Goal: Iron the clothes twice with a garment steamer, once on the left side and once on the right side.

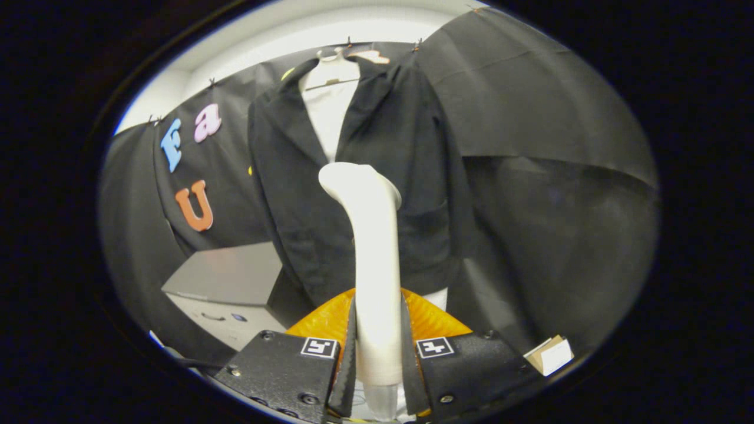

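I have the gripper (378,359) clamped on the handle of the steamer (370,253), one finger pressed to each side of it. The steamer is a smooth, pale, rounded column of plastic that rises from between the fingers and bends over at the top into a blunt head.

That head stands in front of the jacket (365,176), a dark matte cloth garment hung open on a hanger (330,59) over a white shirt (327,112). Whether the head touches the cloth, I cannot tell.

I judge a pass is under way or about to begin, with the head near the middle opening. The next move calls for bringing the head onto one front panel and drawing it steadily along the fabric, keeping the handle firmly held.

A grey cabinet (227,277) stands below the jacket's left hem.
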Demonstrator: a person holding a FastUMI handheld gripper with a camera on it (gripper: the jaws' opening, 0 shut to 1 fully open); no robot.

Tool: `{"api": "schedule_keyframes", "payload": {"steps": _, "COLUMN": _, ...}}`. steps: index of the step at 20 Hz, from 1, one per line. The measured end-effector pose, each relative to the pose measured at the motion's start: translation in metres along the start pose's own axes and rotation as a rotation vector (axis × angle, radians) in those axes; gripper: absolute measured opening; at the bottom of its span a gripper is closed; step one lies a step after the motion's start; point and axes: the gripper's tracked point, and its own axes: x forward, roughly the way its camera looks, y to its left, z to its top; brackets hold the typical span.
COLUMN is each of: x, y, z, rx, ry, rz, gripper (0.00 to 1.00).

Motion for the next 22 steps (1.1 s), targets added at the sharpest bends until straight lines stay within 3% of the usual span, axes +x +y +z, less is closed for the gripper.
{"api": "schedule_keyframes", "payload": {"steps": 5, "x": 0.0, "y": -0.017, "z": 0.092, "rx": 0.068, "ry": -0.137, "rz": -0.019, "gripper": 0.36}}
{"api": "schedule_keyframes", "payload": {"steps": 10, "x": 0.013, "y": -0.016, "z": 0.15, "rx": 0.079, "ry": -0.207, "rz": -0.026, "gripper": 0.36}}
{"api": "schedule_keyframes", "payload": {"steps": 13, "x": 0.029, "y": -0.009, "z": 0.161, "rx": 0.055, "ry": -0.207, "rz": -0.034, "gripper": 0.36}}
{"api": "schedule_keyframes", "payload": {"steps": 22, "x": 0.066, "y": 0.003, "z": 0.135, "rx": 0.023, "ry": -0.138, "rz": -0.045, "gripper": 0.36}}
